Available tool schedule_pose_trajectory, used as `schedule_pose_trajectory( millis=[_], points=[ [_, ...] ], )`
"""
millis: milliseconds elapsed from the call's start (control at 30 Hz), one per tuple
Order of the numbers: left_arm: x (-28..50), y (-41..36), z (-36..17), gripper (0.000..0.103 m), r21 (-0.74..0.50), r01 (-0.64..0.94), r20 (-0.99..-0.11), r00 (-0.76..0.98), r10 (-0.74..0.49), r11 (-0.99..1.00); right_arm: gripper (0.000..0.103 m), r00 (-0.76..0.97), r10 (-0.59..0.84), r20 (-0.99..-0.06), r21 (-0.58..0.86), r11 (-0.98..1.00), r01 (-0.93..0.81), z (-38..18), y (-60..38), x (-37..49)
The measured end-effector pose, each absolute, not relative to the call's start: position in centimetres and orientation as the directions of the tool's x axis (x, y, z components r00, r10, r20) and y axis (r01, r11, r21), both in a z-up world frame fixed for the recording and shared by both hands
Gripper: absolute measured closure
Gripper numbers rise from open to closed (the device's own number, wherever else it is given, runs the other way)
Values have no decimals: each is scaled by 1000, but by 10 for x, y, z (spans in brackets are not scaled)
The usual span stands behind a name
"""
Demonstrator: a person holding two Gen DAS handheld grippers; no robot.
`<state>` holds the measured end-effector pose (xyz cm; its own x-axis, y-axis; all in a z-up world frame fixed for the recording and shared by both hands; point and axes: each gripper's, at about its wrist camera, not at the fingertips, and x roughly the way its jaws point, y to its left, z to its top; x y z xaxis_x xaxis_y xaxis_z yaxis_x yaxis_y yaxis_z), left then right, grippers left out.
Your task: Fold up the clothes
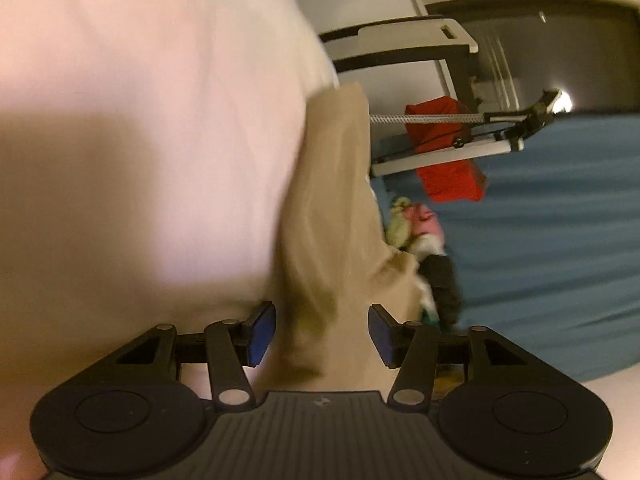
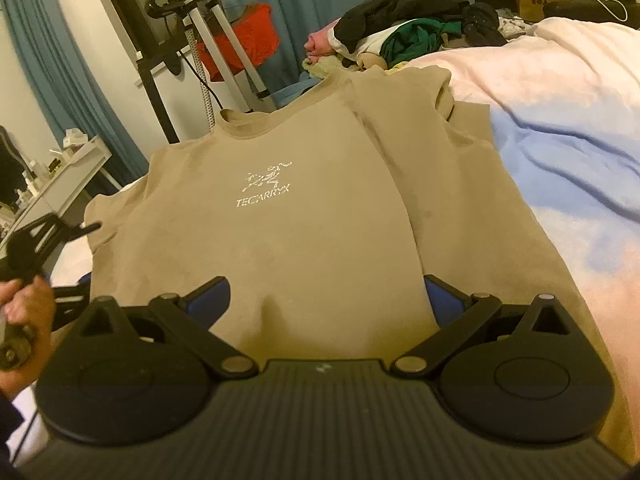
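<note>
A tan shirt [image 2: 280,216] lies front-up on the bed [image 2: 560,128], its white logo facing the right wrist camera and its collar toward the far side — one sleeve looks folded in over the body along a crease running from the shoulder down to the hem. The right gripper [image 2: 326,300] sits low at the hem with its blue pads spread wide apart, the cloth lying between them but not pinched. At the left edge of that view a hand [image 2: 24,320] holds the left gripper [image 2: 48,236] beside the shirt's other sleeve. The left wrist view is tilted and blurred: the left gripper's [image 1: 322,330] pads stand apart, with a strip of tan shirt [image 1: 328,216] running up between them, and I cannot tell whether it touches either pad. Pale pink bedding [image 1: 140,120] fills the left of that view. Beyond the shirt is a heap of dark, green and pink clothes [image 2: 408,28], and near it a red garment [image 2: 248,36] behind a white stand [image 2: 216,40], all before a blue curtain [image 2: 320,0].
</note>
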<state>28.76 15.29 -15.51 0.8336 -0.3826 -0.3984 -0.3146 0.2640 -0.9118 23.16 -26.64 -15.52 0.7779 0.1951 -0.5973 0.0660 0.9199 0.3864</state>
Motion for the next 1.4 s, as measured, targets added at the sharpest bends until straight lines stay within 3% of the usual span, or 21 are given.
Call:
schedule_pose_trajectory(
  millis=[67, 133, 167, 400, 733, 967, 1033, 1167, 1233, 1300, 1400],
  points=[
    [298, 145, -158, 60, -923, -313, -379, 835, -397, 224, 1, 774, 206, -599, 401, 913, 68, -157, -267, 233],
    [306, 140, -162, 90, -926, -318, -373, 848, -376, 203, 1, 772, 216, -598, 416, 907, 68, -159, -268, 234],
    [309, 141, -163, 99, -930, -316, -365, 858, -361, 189, 1, 771, 217, -599, 416, 907, 68, -160, -268, 235],
    [320, 168, -157, 101, -944, -268, -306, 931, -200, 195, 0, 754, 198, -626, 377, 924, 70, -174, -264, 239],
    [266, 268, -123, 103, -887, -363, -377, 926, 7, 286, 0, 758, 150, -635, 290, 956, 54, -178, -253, 240],
    [228, 273, -93, 87, -779, -398, -472, 881, -35, 485, 0, 764, 150, -627, 279, 959, 41, -173, -250, 237],
    [215, 255, -82, 75, -751, -368, -474, 878, -61, 549, 1, 768, 164, -619, 285, 958, 25, -171, -250, 233],
    [182, 197, -58, 63, -593, -324, -535, 843, -60, 737, 1, 784, 197, -589, 289, 957, -24, -161, -244, 226],
    [169, 161, -43, 46, -486, -280, -562, 825, -51, 828, 0, 798, 211, -565, 279, 959, -56, -153, -240, 221],
    [148, 127, -38, 36, -387, -228, -581, 813, -44, 893, 0, 807, 231, -543, 278, 957, -87, -148, -238, 216],
    [133, 100, -43, 21, -347, -155, -582, 809, -83, 925, 3, 817, 258, -516, 287, 951, -118, -141, -238, 211]
  ],
)
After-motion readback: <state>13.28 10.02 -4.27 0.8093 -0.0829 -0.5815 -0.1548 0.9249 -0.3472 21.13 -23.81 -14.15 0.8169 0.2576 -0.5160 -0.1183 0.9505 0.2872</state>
